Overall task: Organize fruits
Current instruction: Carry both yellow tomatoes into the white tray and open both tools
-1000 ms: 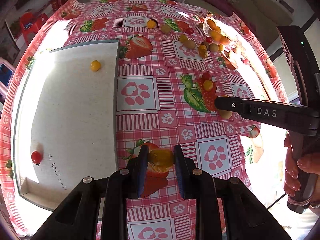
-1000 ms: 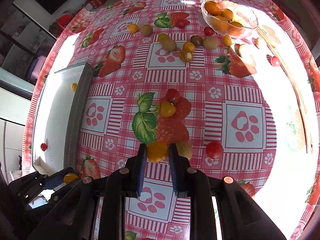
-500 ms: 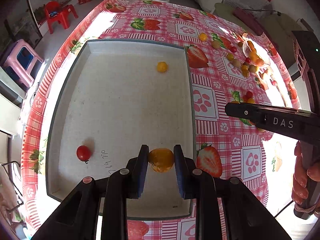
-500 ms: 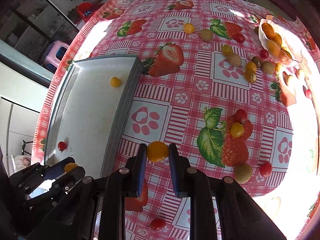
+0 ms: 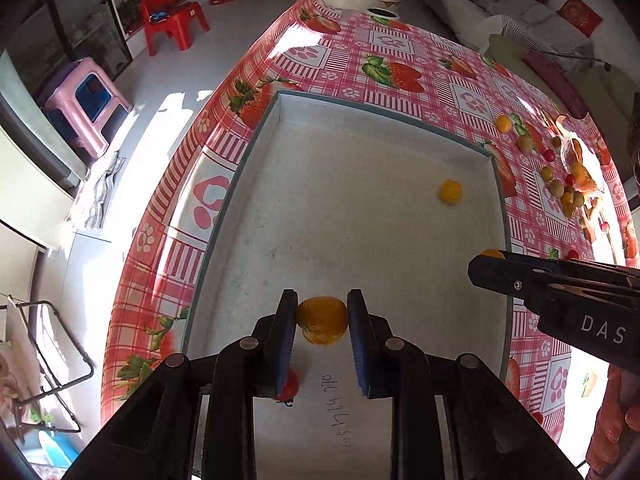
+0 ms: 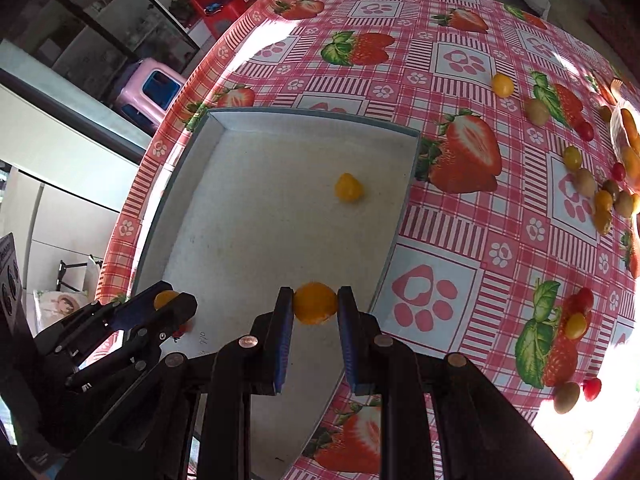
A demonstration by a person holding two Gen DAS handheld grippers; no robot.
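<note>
L gripper (image 5: 322, 320) is clamped on a yellow-orange tomato (image 5: 322, 319), fruit sitting right btwn the blue pads near the tips, pads pressing both sides. It hangs over the near part of the white tray (image 5: 280, 112), above bare tray floor. R gripper (image 6: 315, 305) is likewise pinched on an orange tomato (image 6: 315, 303), held at the fingertips, over the tray's near right portion just inside the right wall. Inside the tray: one loose yellow tomato (image 5: 450, 191) toward the far right corner, and a red tomato (image 5: 289, 387) mostly hidden behind the L gripper's left finger (only a sliver shows). Rest of the small fruits (image 6: 576, 168) lie scattered on the strawberry-print tablecloth (image 6: 452, 64) well right of the tray.
</note>
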